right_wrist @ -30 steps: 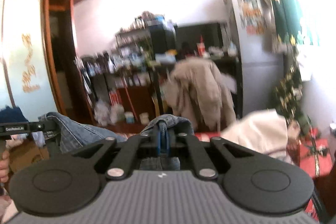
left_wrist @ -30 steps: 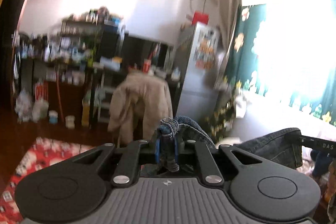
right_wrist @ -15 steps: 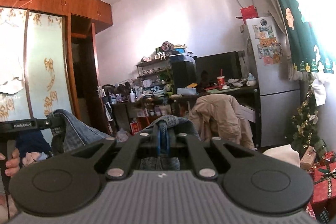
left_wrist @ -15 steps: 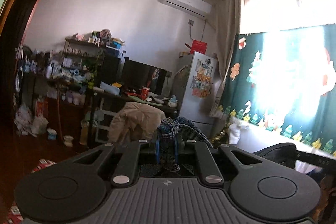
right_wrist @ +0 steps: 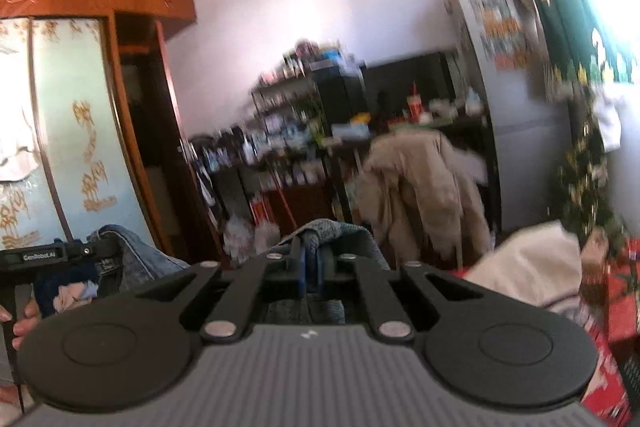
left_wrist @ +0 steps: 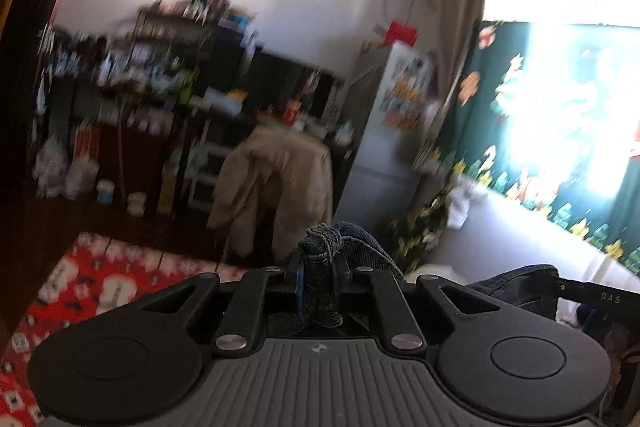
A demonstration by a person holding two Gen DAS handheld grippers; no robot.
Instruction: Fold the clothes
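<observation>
The left gripper (left_wrist: 318, 281) pinches a bunched edge of the denim garment (left_wrist: 320, 247), jaws nearly together; the right gripper (right_wrist: 310, 273) pinches another fold likewise; both raised before the beige coat (left_wrist: 276, 183).

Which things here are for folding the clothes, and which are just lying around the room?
For the job:
- jeans, pinched by both grippers
- left gripper
- right gripper

Just lying about:
- tan coat draped over a chair
- fridge
- cluttered shelves
- red rug
- white cloth
</observation>
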